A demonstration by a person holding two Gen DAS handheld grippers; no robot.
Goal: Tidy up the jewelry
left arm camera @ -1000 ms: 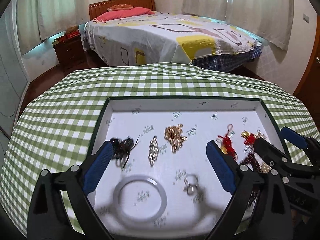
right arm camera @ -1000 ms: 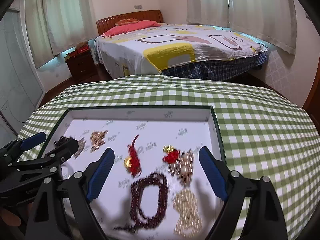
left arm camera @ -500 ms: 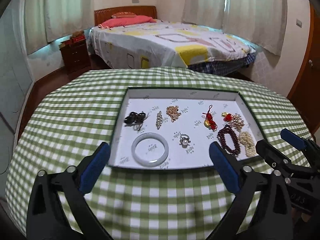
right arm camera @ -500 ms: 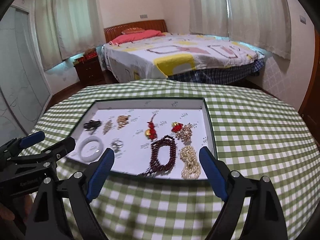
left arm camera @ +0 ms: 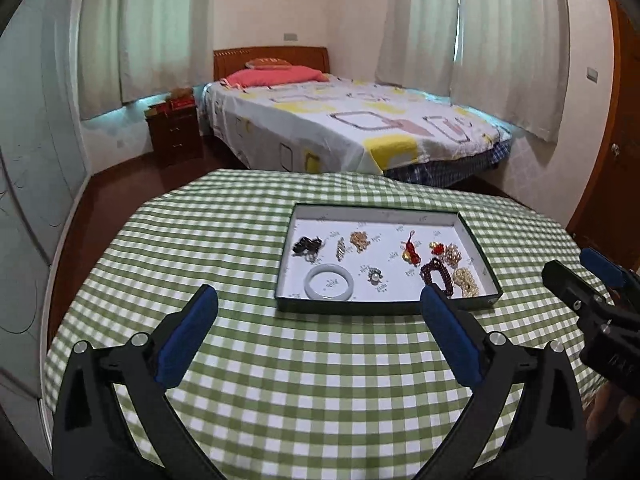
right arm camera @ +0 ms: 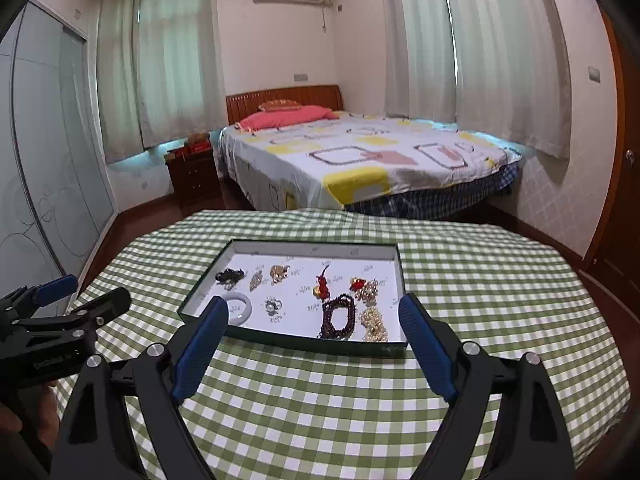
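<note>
A shallow dark-green tray [left arm camera: 384, 307] with a white floor sits on the green checked tablecloth [left arm camera: 312, 380]; it also shows in the right wrist view [right arm camera: 304, 343]. It holds several jewelry pieces: a pale bangle [left arm camera: 329, 282], a dark red bead bracelet [right arm camera: 339, 316], a pearl bracelet [right arm camera: 374, 323], a red tassel charm [left arm camera: 411, 249] and a black piece [left arm camera: 306, 246]. My left gripper [left arm camera: 320, 338] is open and empty, above the cloth in front of the tray. My right gripper [right arm camera: 314, 350] is open and empty, in front of the tray.
The round table's edge [right arm camera: 596, 412] falls off on all sides. A bed [right arm camera: 360, 160] stands behind the table, a wooden nightstand [right arm camera: 194, 178] left of it. A sliding glass door [right arm camera: 40, 168] is at left, a wooden door [left arm camera: 616, 140] at right.
Both grippers have pulled back and up from over the tray; the tray now looks smaller and farther away. Both stay open and empty.
</note>
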